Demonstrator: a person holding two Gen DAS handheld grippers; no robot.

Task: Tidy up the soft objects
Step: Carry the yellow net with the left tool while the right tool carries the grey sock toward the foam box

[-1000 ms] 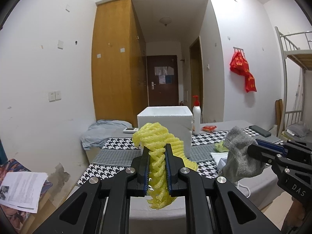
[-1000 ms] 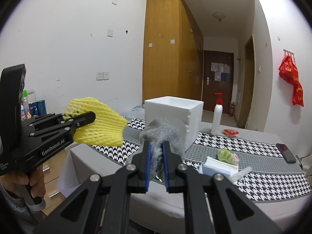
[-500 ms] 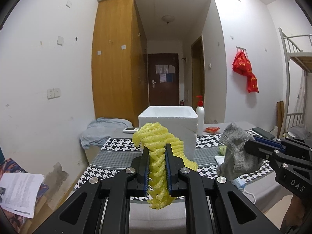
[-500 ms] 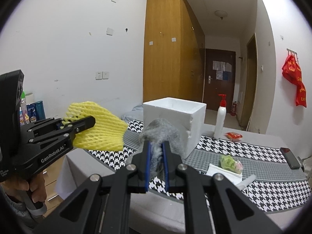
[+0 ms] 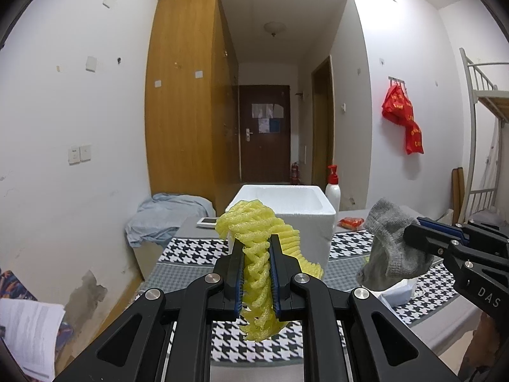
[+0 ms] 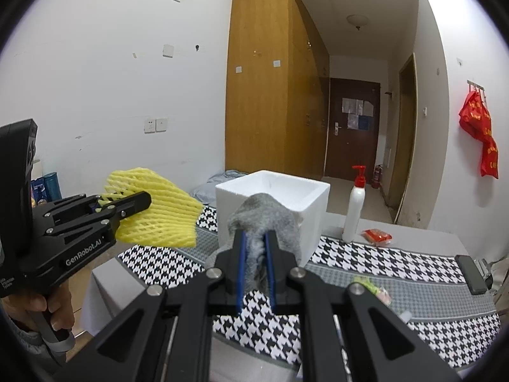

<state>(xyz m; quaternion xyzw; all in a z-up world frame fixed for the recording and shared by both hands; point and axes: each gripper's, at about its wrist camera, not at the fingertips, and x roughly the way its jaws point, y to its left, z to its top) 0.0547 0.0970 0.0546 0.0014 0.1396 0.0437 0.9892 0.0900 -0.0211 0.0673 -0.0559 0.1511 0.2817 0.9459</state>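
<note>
Your left gripper is clamped on the yellow foam net: held in the air over the table's near edge, long axis roughly along the fingers, free end fanning toward the white foam box. Your right gripper pinches the grey sock, bunched above the fingers, hanging in front of the box over the houndstooth cloth.

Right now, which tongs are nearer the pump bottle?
Right. The right tongs, gripping the sock, are slightly left of the bottle; the left tongs, gripping the net, are further left, past the box.
</note>
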